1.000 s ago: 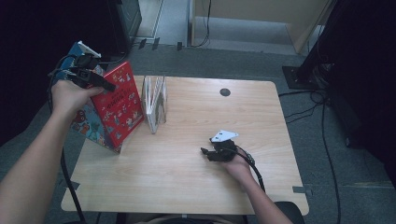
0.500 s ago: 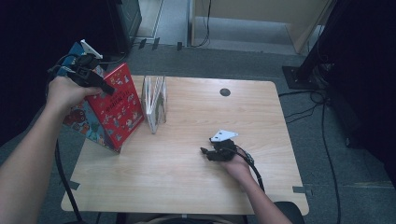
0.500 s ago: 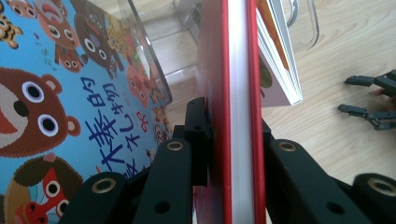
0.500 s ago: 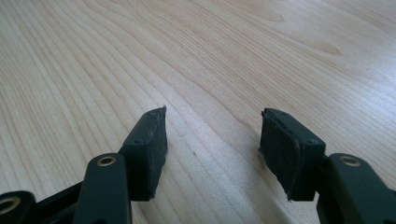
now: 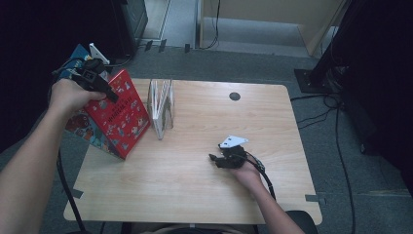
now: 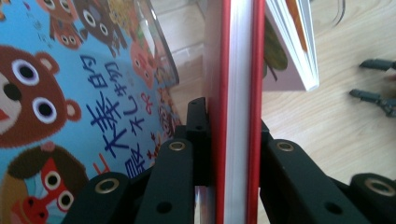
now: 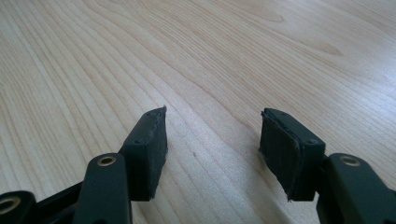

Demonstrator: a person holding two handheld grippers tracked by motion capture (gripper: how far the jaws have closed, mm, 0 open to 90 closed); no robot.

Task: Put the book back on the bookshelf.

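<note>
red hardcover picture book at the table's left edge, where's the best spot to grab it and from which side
Grip the red hardcover picture book on its upper edge, coming from above at the table's left, jaws astride both covers. It stands tilted on the light wooden table, so that thin edge is free. The left gripper is clamped there already; the left gripper view shows a pad on each red cover.

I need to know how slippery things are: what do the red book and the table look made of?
The red book looks like a hardback: stiff, glossy printed boards around a white paper block. The table looks like pale wood or wood-look laminate, smooth and matte, with visible grain; which one, the look leaves open.
</note>
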